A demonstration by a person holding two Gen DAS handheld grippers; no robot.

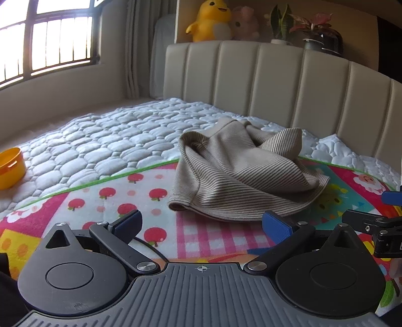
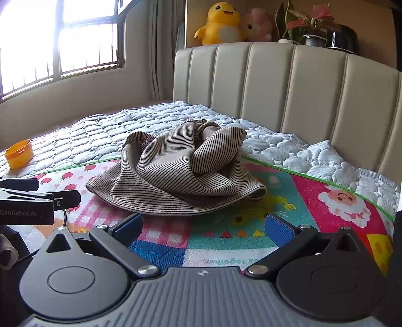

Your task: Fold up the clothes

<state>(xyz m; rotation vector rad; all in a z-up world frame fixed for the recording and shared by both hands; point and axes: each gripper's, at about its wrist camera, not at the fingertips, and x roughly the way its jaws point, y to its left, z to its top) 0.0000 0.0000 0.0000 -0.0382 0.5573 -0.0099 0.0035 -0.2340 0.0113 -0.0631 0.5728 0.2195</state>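
Striped garment [image 1: 241, 171] lies crumpled on the colourful play mat [image 1: 140, 201], spread over the quilted mattress [image 1: 113, 135] near the headboard [image 1: 276, 83]. Left gripper [image 1: 202, 225] and right gripper [image 2: 203, 227]: jaws spread wide, nothing between them, both just short of the garment's near edge. Orange cup [image 1: 11, 167] off left.

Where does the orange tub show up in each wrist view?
Left wrist: orange tub at the far left edge, on the quilted mattress.
Right wrist: orange tub at left, further from the edge.
Shared landmark: the yellow duck plush above the headboard.
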